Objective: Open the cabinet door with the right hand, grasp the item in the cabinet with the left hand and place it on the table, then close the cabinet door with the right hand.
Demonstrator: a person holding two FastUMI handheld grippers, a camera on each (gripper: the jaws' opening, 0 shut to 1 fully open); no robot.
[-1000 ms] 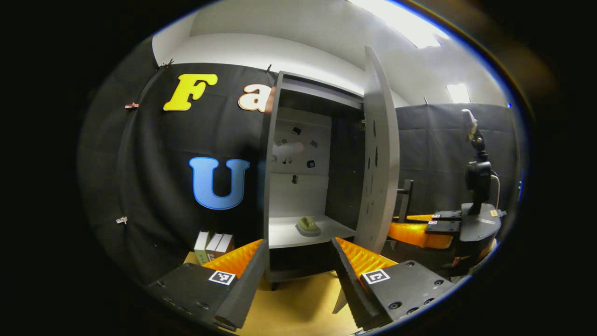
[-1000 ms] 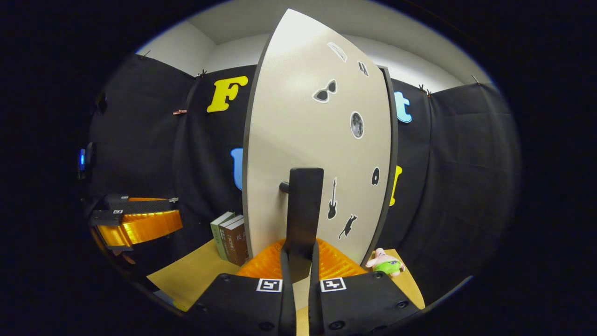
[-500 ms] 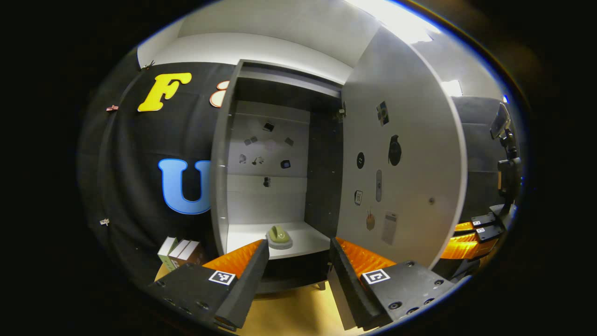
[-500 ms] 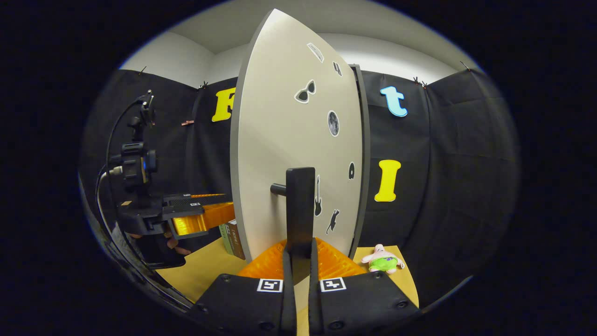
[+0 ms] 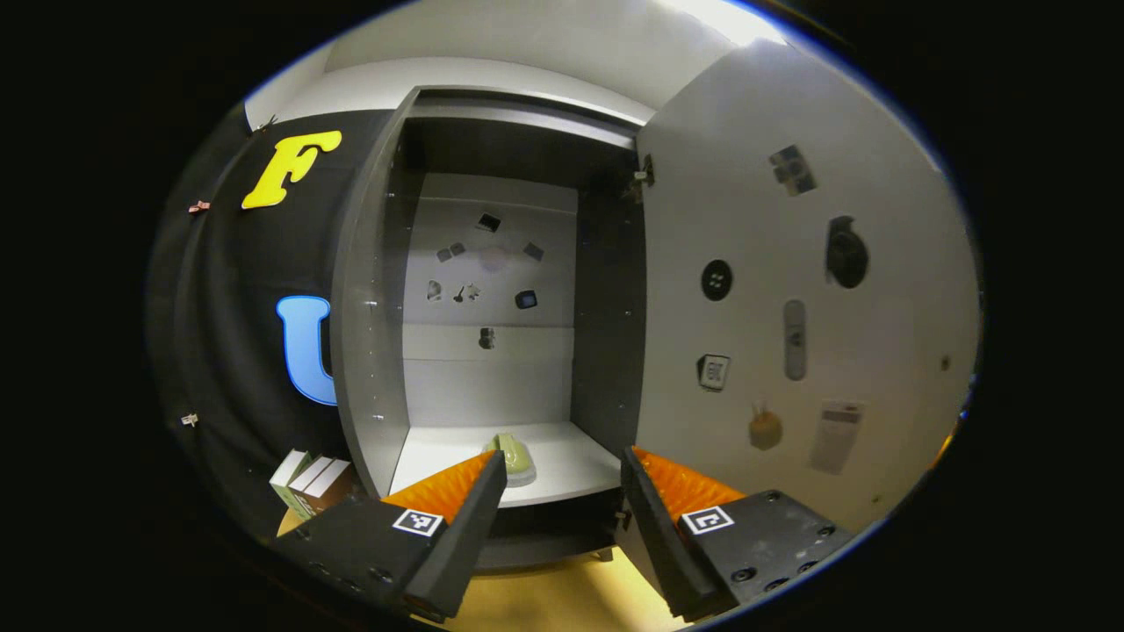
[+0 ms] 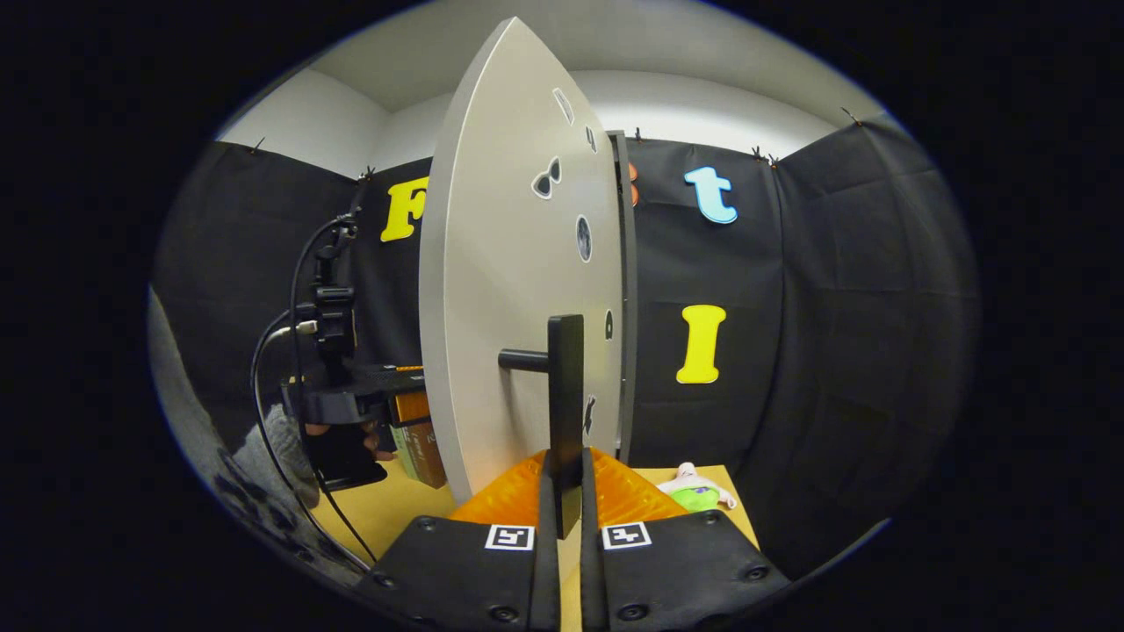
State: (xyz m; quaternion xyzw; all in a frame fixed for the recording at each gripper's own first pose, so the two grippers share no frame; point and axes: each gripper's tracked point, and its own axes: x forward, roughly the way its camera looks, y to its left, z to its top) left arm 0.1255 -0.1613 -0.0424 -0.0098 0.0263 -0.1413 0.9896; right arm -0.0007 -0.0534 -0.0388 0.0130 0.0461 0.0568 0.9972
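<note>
The grey cabinet [image 5: 360,351] stands with its door [image 5: 790,290] swung wide to the right. A small green item [image 5: 514,453] on a pale base rests on the white shelf [image 5: 571,456] inside. My left gripper [image 5: 562,505] is open, just in front of the shelf, with the item beyond its left finger. In the right gripper view, my right gripper [image 6: 566,513] is shut on the dark vertical door handle [image 6: 566,395], and the door [image 6: 518,290] is seen almost edge-on. The left gripper's body [image 6: 351,404] and a hand [image 6: 272,443] show to the door's left.
Several books [image 5: 307,478] stand on the yellow table [image 5: 562,597] left of the cabinet; they also show as books [image 6: 417,443] beside the door. A small pink and green plush toy [image 6: 694,491] lies on the table [image 6: 369,518] to the door's right. Stickers dot the door and the cabinet's back panel.
The door has swung further open with my right gripper still on its handle. My left gripper has moved closer to the cabinet opening, so the shelf and the green item look nearer.
</note>
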